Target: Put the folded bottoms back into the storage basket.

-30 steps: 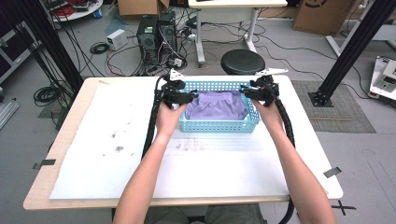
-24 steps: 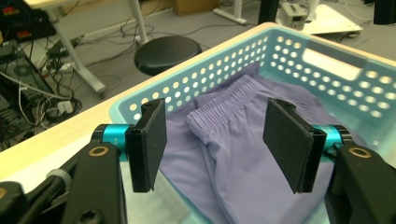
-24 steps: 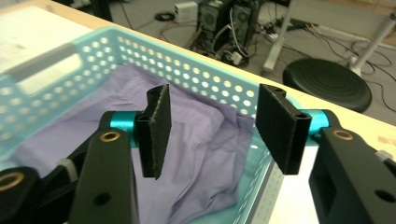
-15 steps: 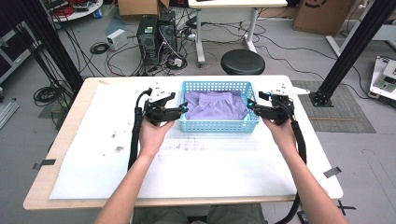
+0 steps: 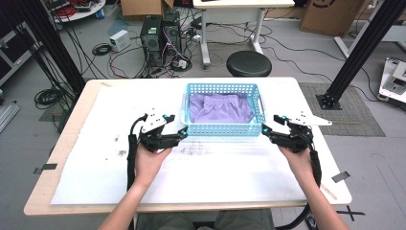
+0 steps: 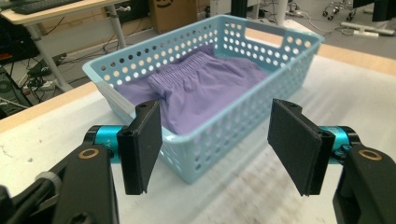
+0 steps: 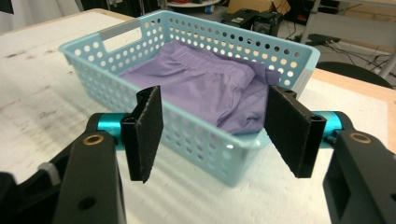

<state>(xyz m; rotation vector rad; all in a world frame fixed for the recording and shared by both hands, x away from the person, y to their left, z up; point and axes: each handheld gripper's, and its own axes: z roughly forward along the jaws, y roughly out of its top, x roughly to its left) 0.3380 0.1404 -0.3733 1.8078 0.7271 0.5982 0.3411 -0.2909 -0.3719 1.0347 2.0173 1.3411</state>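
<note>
White covering lies over the table (image 5: 95,191), and cables and computer towers (image 5: 160,33) stand on the floor beyond, seen from the high view. A light blue basket (image 5: 223,129) sits at the far middle, holding folded purple shorts (image 5: 220,108). Gripper views show the elastic waistband; the basket's near wall hides the cloth's lower part. Left gripper (image 5: 181,134) and right gripper (image 5: 265,130) stand wide apart-jawed, empty, beside the near corners.

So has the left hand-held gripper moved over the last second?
Yes. The left hand-held gripper has pulled back from over the blue basket toward the person, beside its near-left corner.
</note>
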